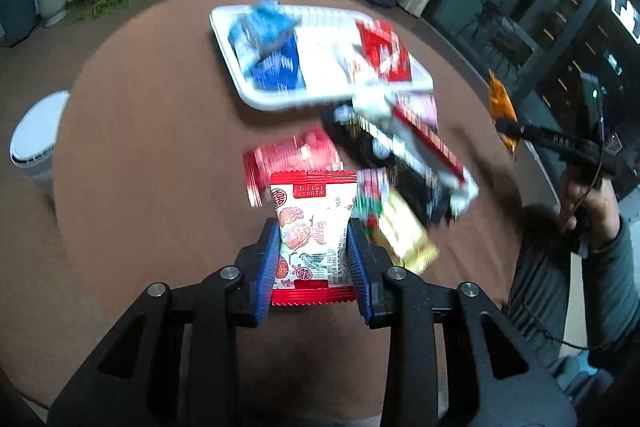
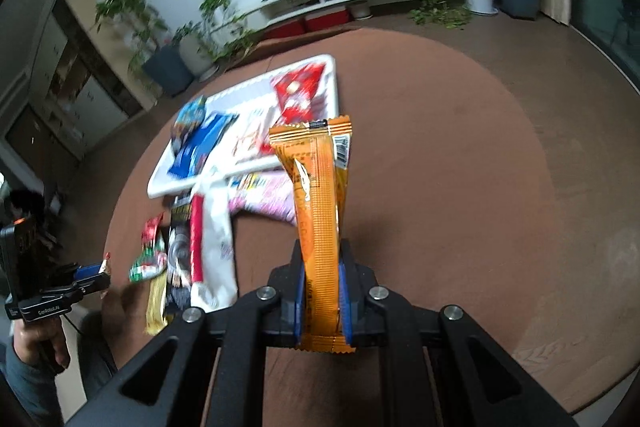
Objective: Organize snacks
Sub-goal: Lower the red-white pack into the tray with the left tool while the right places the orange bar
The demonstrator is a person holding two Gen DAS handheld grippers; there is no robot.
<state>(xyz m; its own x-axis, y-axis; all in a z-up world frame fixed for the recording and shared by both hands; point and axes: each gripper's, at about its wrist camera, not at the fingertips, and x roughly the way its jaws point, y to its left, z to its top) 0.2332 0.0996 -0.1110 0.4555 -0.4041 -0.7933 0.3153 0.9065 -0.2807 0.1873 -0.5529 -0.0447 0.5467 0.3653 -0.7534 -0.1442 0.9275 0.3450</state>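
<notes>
My left gripper (image 1: 314, 241) is shut on a red-and-white snack packet (image 1: 312, 227) and holds it above the brown round table. My right gripper (image 2: 322, 267) is shut on a long orange snack bar (image 2: 318, 211), held upright over the table; it also shows at the right in the left wrist view (image 1: 502, 111). A white tray (image 1: 256, 95) lies at the far middle of the table with blue packets (image 1: 266, 47), a white packet and red packets (image 1: 384, 51) in it. Loose snacks (image 1: 400, 163) lie in a pile between the tray and my grippers.
The loose pile holds a red packet (image 1: 288, 155), a black bag, a white-and-red bag (image 2: 212, 239), a pink bag (image 2: 268, 199) and a yellow packet (image 1: 404, 231). A white stool (image 1: 36, 139) stands left of the table. Potted plants and a TV shelf line the far wall.
</notes>
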